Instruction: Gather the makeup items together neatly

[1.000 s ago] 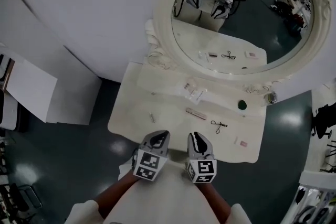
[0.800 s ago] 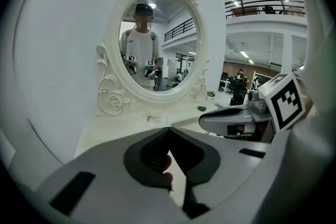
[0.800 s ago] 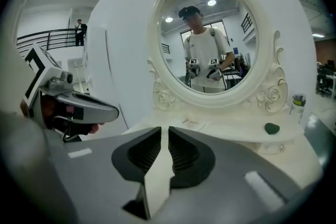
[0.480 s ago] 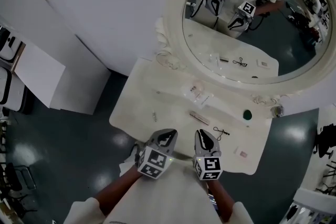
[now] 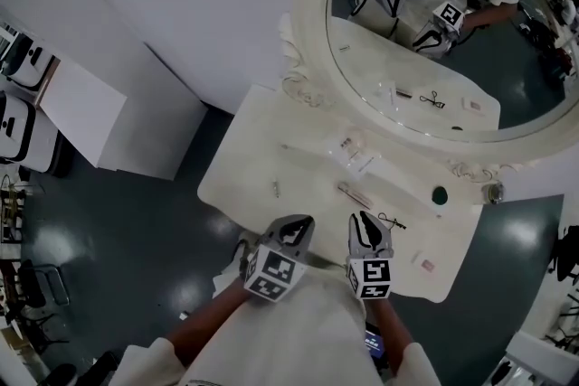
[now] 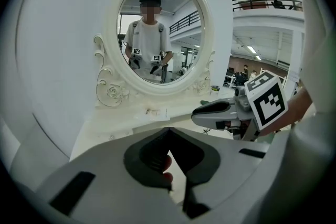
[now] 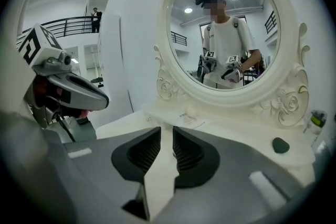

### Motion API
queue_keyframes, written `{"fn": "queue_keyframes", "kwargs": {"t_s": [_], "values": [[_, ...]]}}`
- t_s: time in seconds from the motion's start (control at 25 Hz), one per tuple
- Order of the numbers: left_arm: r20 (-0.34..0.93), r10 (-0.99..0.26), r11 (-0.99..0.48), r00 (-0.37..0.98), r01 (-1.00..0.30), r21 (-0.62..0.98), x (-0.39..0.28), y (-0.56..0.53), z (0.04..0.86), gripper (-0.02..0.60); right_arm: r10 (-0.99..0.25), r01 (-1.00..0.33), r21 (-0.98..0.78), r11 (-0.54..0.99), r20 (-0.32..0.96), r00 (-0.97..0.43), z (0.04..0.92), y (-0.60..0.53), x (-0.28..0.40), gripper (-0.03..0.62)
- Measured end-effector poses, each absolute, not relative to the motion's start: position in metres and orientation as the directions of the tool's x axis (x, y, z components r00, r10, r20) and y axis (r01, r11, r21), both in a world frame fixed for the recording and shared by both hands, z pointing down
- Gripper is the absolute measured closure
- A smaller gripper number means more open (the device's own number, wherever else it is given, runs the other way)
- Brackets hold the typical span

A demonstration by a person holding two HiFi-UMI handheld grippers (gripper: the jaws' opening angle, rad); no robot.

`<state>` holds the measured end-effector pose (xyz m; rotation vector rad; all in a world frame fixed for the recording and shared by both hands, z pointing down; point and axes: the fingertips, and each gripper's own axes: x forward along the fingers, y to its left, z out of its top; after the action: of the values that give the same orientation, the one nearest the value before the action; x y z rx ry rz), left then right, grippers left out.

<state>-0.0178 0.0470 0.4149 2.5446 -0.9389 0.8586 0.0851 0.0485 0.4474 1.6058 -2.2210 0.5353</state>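
Makeup items lie scattered on the cream dressing table. There is a clear packet near the mirror, a slim stick, a black eyelash curler, a small pink piece and a tiny item at the left. My left gripper hovers at the table's front edge, shut and empty, its tips touching. My right gripper is beside it, close to the curler. Its jaws stand a narrow slit apart with nothing between them.
A large oval mirror with an ornate frame rises at the table's back. A dark green round thing and a small bottle sit at its right foot. White boxes stand on the dark floor to the left.
The head view has shifted, so the table and mirror sit further right and higher. Both grippers stay side by side at the front edge. Nothing on the table has moved.
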Motion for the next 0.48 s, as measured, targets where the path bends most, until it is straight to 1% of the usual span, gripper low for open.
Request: {"fn": "queue_keyframes", "kwargs": {"t_s": [0.2,0.48], "values": [[0.630,-0.496,-0.722,0.597,-0.687,0.083,-0.012,0.046,0.420,0.577,-0.799,-0.948,-0.077,0.309,0.520,-0.303,0.459,0.046,0.093,0.546],[0.653,-0.474,-0.713,0.590,-0.693,0.109,-0.004,0.052,0.438,0.577,-0.774,-0.935,-0.036,0.353,0.551,-0.313,0.477,0.036,0.101,0.541]]}}
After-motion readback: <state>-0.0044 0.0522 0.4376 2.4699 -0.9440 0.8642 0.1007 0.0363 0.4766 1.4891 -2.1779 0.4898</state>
